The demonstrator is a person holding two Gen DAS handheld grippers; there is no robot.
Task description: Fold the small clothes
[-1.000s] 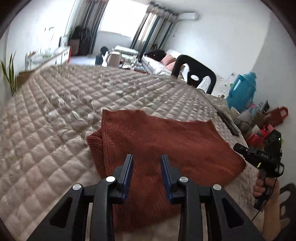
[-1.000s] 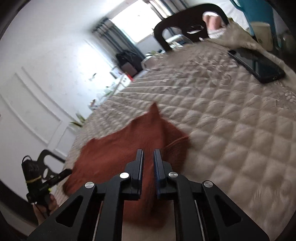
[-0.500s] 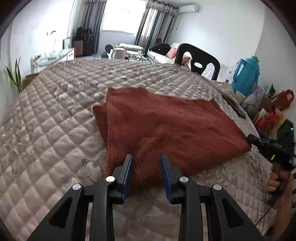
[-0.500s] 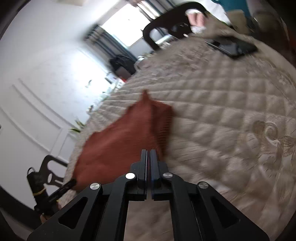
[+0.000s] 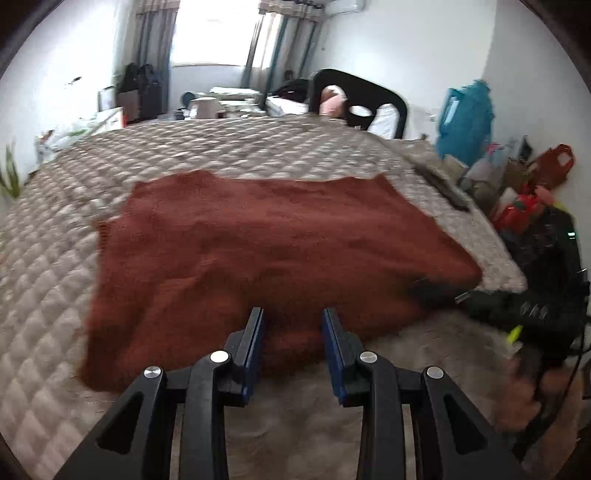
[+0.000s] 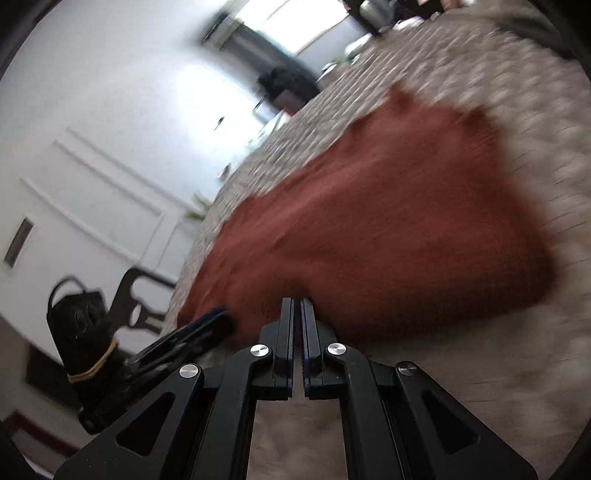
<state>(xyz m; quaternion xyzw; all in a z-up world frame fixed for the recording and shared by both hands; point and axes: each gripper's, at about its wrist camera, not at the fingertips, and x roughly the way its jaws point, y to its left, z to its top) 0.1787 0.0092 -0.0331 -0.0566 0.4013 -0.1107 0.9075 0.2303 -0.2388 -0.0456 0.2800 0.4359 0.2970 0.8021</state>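
- Quilted bed (image 5: 258,155) carries rust knit garment (image 5: 258,240), long axis left–right.
- Left tool (image 5: 291,332) wide, near hem just ahead.
- Right tool (image 6: 296,325) pinched nearly shut at hem; grip uncertain.

White-walled bedroom. A beige quilted bed (image 5: 258,147) stretches ahead of the fingers; beyond it, a bright curtained window (image 5: 214,33). Ahead-right stands a black chair (image 5: 369,92); a panelled white wall (image 6: 92,166) lies left.

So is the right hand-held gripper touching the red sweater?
Cannot tell. Right wrist view: right hand-held gripper, fingers nearly closed, tips at the red sweater hem, but blur hides contact.
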